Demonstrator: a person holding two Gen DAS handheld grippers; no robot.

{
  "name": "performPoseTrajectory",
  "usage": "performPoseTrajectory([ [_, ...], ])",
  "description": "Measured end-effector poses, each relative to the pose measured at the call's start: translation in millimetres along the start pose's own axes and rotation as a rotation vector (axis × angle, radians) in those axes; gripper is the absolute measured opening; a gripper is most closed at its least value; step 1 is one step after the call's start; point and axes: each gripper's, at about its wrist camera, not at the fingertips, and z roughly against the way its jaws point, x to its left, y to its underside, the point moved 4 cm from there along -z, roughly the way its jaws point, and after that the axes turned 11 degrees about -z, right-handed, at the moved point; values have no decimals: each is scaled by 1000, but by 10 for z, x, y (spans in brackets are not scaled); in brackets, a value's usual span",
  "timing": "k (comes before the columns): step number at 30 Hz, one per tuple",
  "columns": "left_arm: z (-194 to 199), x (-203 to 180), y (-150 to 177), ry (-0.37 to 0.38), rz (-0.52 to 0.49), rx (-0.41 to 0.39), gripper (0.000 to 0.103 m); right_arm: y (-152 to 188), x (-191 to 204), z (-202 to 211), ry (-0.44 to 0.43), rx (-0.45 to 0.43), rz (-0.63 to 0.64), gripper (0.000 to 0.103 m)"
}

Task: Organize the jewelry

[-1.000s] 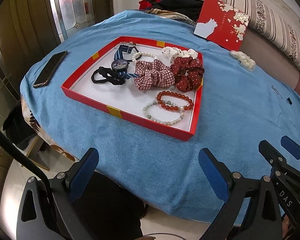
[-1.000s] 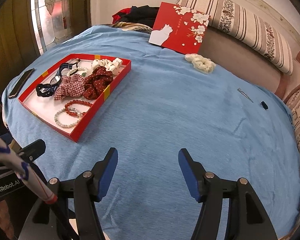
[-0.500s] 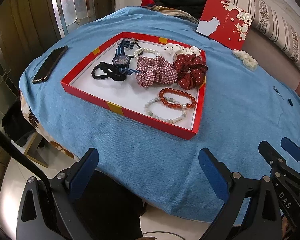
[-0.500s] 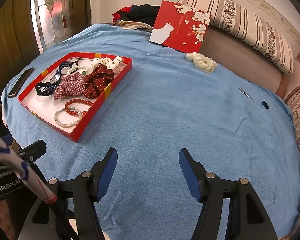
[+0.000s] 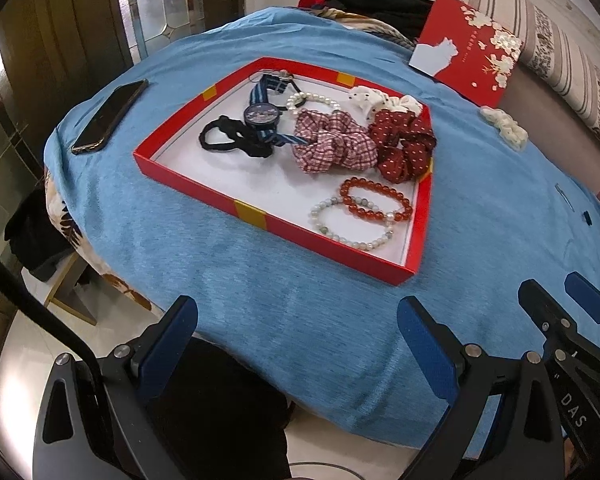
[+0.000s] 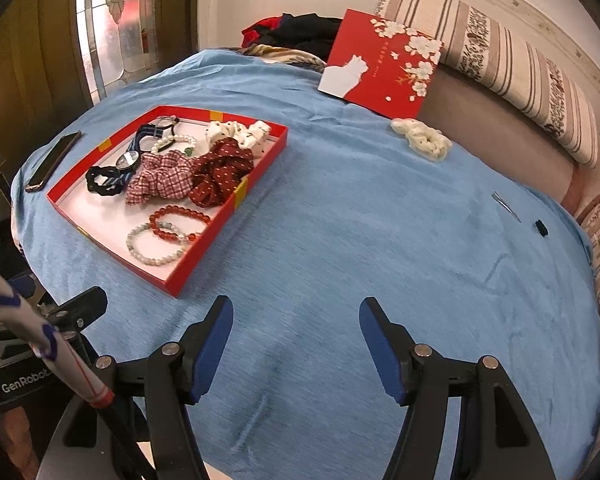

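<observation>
1. The left gripper (image 5: 298, 344) has its blue-padded jaws spread wide with nothing between them, above the near edge of the blue cloth (image 5: 228, 264).
2. The right gripper (image 6: 296, 344) is likewise wide apart and empty over bare cloth.
3. Ahead of the left gripper lies the shallow red cardboard tray (image 5: 332, 246) with a white floor.
4. In it: a red bead bracelet (image 5: 376, 200) overlapping a pale bead bracelet (image 5: 350, 226) nearest the gripper, then a checked scrunchie (image 5: 332, 142), a dark red dotted scrunchie (image 5: 404, 146), a black hair tie (image 5: 228, 142) and a blue-strapped watch (image 5: 262, 114).
5. Far ahead of the right gripper, beyond the tray, a cream scrunchie (image 6: 422, 138) lies on the cloth near a red card with a white cat (image 6: 380, 64).
6. A black phone (image 5: 110, 116) lies left of the tray.
</observation>
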Motion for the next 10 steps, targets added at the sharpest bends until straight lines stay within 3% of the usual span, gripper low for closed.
performPoseTrajectory([
  [10,37,178,-19,-41,31,-3,99,24,116,-51,-12,13,18,72],
])
